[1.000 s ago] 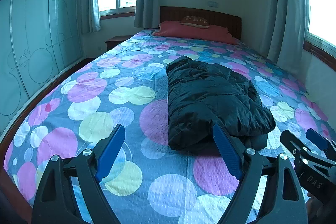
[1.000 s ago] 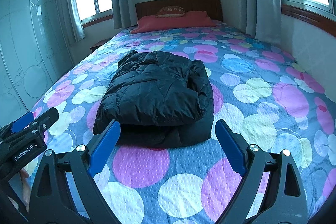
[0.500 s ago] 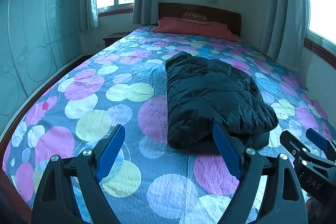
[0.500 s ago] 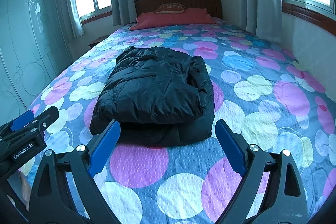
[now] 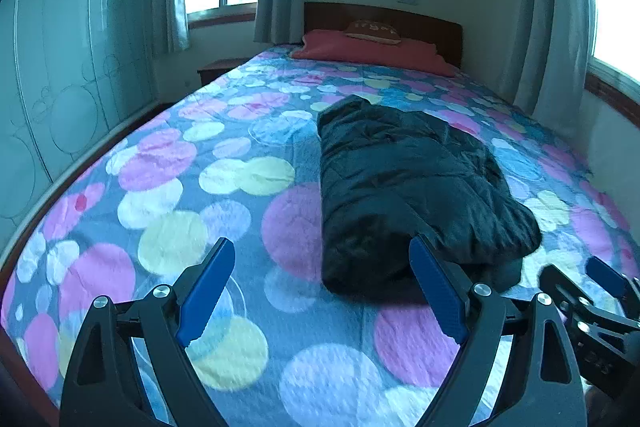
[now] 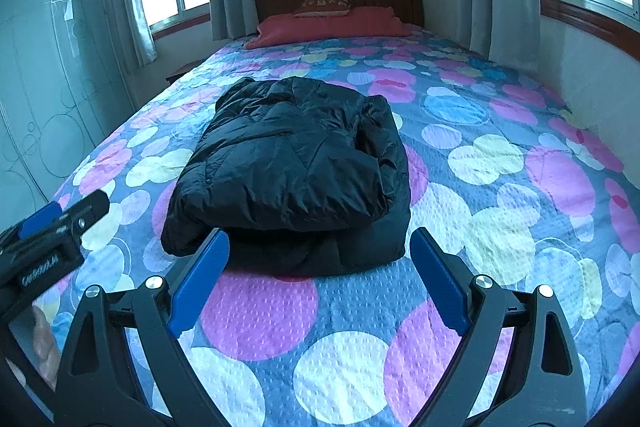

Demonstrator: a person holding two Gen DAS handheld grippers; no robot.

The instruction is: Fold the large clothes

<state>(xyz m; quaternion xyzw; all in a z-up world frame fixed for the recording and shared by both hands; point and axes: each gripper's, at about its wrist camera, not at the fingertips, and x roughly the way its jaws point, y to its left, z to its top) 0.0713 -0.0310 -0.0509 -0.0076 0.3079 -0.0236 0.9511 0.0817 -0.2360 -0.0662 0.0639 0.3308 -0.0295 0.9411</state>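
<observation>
Black puffer jacket [image 6: 292, 167] lies folded mid-bed [image 6: 520, 267], just ahead of me. Looks light, squashy, slick-shelled (likely springs back), so I'd pinch the near hem thru 2 layers. Left gripper [image 5: 320, 291] easing wider, right gripper [image 6: 318, 279] spread; both empty.

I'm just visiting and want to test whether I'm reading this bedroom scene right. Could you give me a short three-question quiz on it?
1. True or false: the black jacket lies folded into a bundle on the bedspread.
2. Multiple choice: what is between the fingers of the right hand-held gripper? A) a sleeve B) nothing C) a pillow
3. Fill in: at the head of the bed a small cushion rests on a ____ pillow.

Key: 1 true. 2 B; its fingers stand apart, short of the jacket. 3 red.
</observation>
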